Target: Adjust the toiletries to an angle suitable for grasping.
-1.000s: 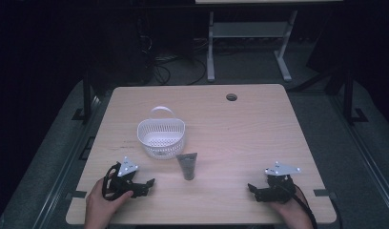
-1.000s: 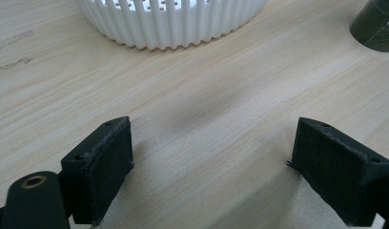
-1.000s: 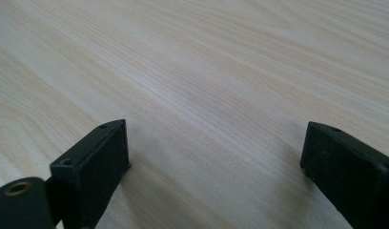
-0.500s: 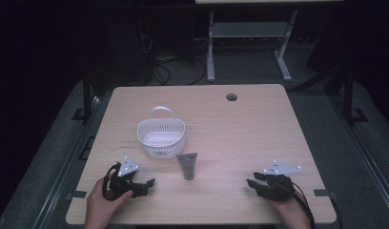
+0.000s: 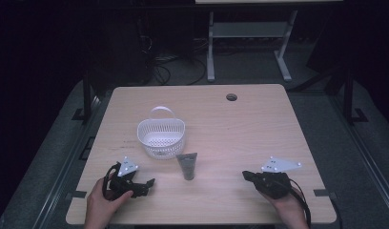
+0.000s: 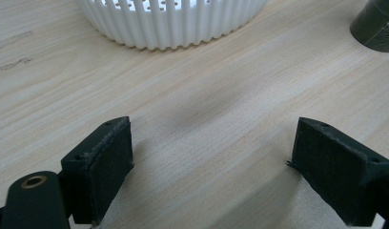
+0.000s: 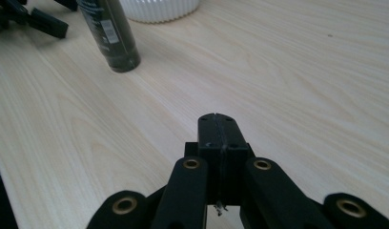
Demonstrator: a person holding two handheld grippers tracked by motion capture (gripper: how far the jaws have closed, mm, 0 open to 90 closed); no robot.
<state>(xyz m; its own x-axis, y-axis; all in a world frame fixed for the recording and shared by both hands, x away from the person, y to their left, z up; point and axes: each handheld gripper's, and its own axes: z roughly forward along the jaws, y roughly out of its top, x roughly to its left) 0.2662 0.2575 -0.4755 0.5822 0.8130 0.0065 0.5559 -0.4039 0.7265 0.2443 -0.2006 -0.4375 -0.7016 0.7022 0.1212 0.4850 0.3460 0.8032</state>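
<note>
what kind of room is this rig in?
Probably a lab or test workspace: a light wooden table with a cable hole, loose black cables on the dark floor, and a white metal frame stand behind.

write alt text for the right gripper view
The right gripper, jaws pressed shut and holding nothing, points across a light wooden table toward a dark tube lying ahead on the left, with a white basket just beyond.

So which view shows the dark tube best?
The high view: the whole dark tube lies on the table in front of the white basket. The right gripper view shows its capped end and label closer; the left gripper view catches just a corner.
</note>
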